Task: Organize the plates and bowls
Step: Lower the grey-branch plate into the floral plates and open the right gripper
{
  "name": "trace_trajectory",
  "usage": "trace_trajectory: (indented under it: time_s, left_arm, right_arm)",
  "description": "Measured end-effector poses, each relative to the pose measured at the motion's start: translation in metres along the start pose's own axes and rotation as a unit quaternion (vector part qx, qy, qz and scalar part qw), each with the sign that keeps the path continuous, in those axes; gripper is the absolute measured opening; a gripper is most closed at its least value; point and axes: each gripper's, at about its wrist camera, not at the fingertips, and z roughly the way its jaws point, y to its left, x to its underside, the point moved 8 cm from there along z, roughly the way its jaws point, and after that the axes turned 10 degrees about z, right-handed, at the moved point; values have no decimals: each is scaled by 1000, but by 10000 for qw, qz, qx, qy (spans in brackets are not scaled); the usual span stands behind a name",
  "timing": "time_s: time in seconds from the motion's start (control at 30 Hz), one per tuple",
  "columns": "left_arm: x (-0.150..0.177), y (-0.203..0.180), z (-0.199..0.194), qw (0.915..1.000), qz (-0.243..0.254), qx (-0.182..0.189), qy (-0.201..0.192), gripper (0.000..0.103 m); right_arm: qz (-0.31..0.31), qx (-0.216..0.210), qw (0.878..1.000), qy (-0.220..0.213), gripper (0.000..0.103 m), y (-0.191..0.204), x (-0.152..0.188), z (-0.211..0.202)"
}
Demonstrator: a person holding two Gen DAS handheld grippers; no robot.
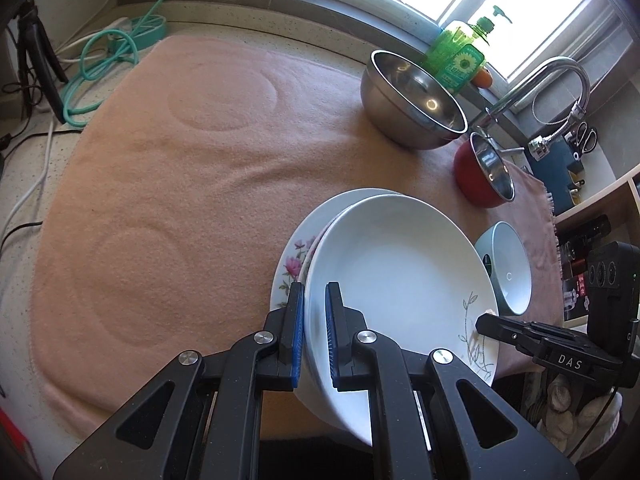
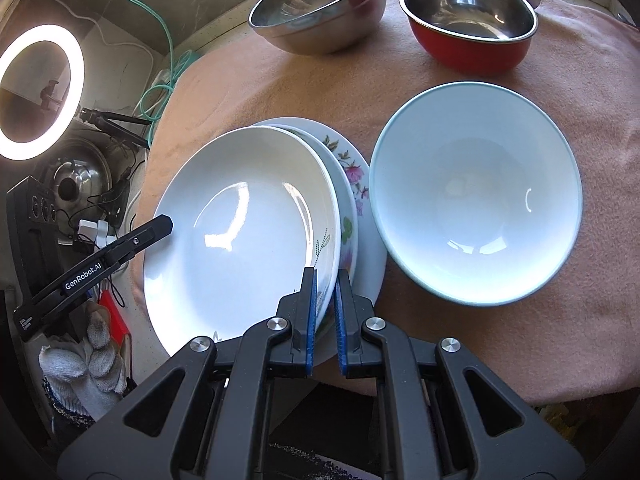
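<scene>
A white plate with a thin grass motif hangs just over a flowered plate on the pink towel. My left gripper is shut on the white plate's near rim. My right gripper is shut on the opposite rim, beside the grass motif. Each gripper shows in the other's view: the right gripper at the plate's right edge, the left gripper at its left edge. A pale blue bowl stands next to the plates.
A steel bowl and a red bowl stand at the towel's far side. Behind them are a green soap bottle and a faucet. Cables and a ring light lie off the towel's left.
</scene>
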Motion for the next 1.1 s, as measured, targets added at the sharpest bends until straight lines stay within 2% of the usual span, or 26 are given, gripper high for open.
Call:
trace_trajectory:
  time_s: [0.27,0.7,0.8,0.83,0.87,1.1]
  left_arm:
    - [4,-2,5,9994,250,-211,110,8]
    - [5,0,6,9994,227,-262,95,8]
    - [5,-1,6,9992,243,-294,97,8]
    - [5,-1,6,9992,247,-299,94,8]
    - [4,0,6,9992,243,-300,91,8]
    - [1,1,7,9993,190,-311,67,8]
  right_arm:
    - [-243,240,9994,-48,9,4,1,-1]
    - [-403,443,9981,-122,12,5,1,-4]
    - [-473,492,9976,-102,18,5,2,-4]
    - [-502,472,9976,-79,27,6,2,-3]
    - [-522,462,9975,-66,31,7,3,-2]
    - [-783,657,9947,-116,38,15,6,1]
